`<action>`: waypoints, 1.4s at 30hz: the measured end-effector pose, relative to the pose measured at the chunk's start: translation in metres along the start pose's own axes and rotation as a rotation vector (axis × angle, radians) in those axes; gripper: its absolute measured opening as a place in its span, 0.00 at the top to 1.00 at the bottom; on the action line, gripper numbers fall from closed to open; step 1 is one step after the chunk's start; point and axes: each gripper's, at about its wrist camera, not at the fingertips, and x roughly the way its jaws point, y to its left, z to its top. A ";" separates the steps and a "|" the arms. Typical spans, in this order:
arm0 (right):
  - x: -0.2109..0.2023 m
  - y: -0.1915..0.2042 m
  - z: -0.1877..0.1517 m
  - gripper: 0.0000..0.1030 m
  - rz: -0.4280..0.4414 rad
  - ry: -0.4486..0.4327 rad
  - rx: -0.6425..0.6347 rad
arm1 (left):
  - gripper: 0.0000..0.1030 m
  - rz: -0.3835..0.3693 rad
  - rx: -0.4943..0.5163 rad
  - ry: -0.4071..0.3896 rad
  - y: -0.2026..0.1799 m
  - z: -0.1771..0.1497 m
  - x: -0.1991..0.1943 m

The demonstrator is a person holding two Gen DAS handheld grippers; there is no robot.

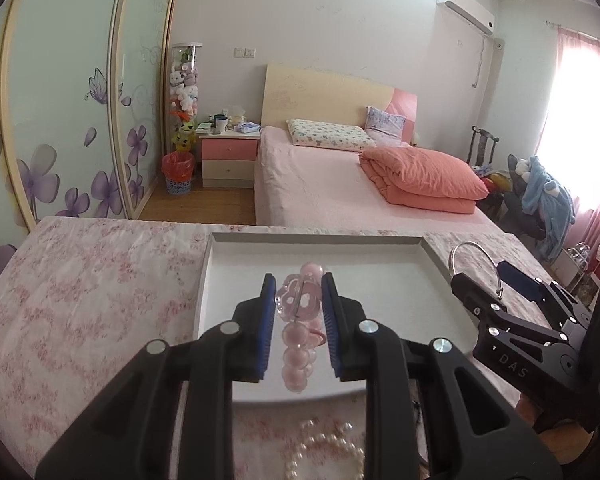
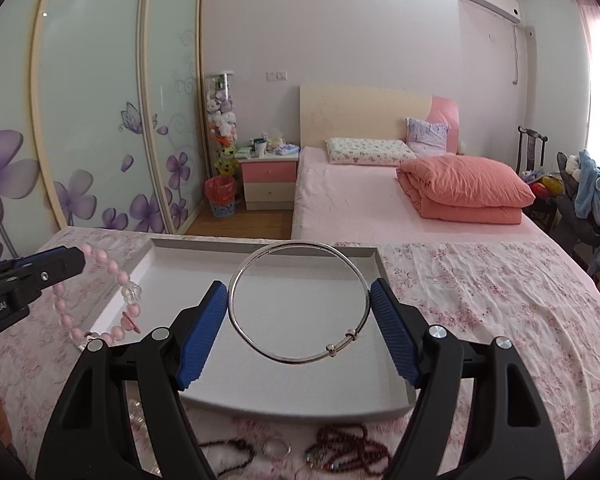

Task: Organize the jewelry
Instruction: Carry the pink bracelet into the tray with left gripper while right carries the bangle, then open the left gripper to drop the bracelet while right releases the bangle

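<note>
My left gripper is shut on a pink bead bracelet with a clear flower bead, held above the shallow white tray. From the right wrist view the same bracelet hangs from the left gripper's tip over the tray's left edge. My right gripper is shut on a thin silver bangle, its blue pads pressing both sides of the ring, above the tray. In the left wrist view the bangle shows beside the tray's right rim in the right gripper.
The tray lies on a table under a pink floral cloth. A pearl strand lies on the cloth near me, with a small silver ring and dark red bead strands. Beyond are a pink bed and mirrored wardrobe doors.
</note>
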 end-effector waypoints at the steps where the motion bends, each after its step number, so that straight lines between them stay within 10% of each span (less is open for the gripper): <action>1: 0.009 0.000 0.002 0.29 -0.001 0.018 0.001 | 0.78 0.003 -0.007 0.007 0.002 0.002 0.008; 21: 0.097 -0.003 -0.009 0.28 -0.001 0.346 0.064 | 0.77 0.011 -0.098 0.145 0.035 0.004 0.096; 42: 0.024 -0.031 -0.006 0.20 0.018 0.201 0.078 | 0.58 0.042 -0.065 0.099 0.035 -0.018 0.031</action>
